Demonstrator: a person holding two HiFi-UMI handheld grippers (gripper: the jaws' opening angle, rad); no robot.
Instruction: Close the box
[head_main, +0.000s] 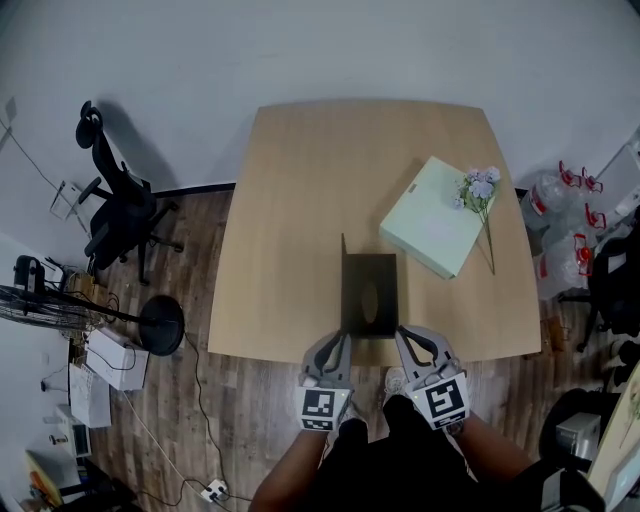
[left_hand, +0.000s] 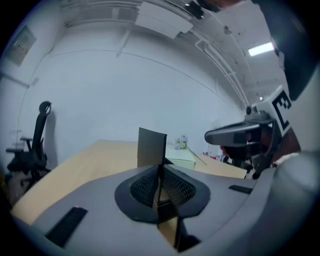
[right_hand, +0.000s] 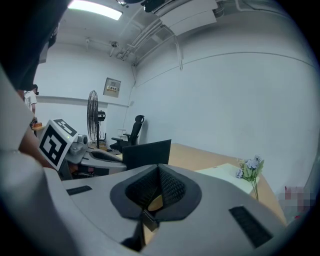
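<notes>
A dark open box (head_main: 369, 295) stands near the front edge of the wooden table (head_main: 290, 200). Its left flap (head_main: 343, 262) stands upright. My left gripper (head_main: 342, 340) is at the box's front left corner. In the left gripper view its pads (left_hand: 148, 186) are closed on the near end of the thin dark flap (left_hand: 151, 146). My right gripper (head_main: 401, 336) is at the front right corner, shut, with nothing visible between its pads (right_hand: 172, 187). The box's dark wall (right_hand: 146, 152) shows just beyond it.
A pale green flat box (head_main: 432, 218) with a sprig of pale flowers (head_main: 480, 188) lies at the table's back right. An office chair (head_main: 118, 208) and a floor fan (head_main: 158, 324) stand left of the table. Water bottles (head_main: 560, 205) sit at the right.
</notes>
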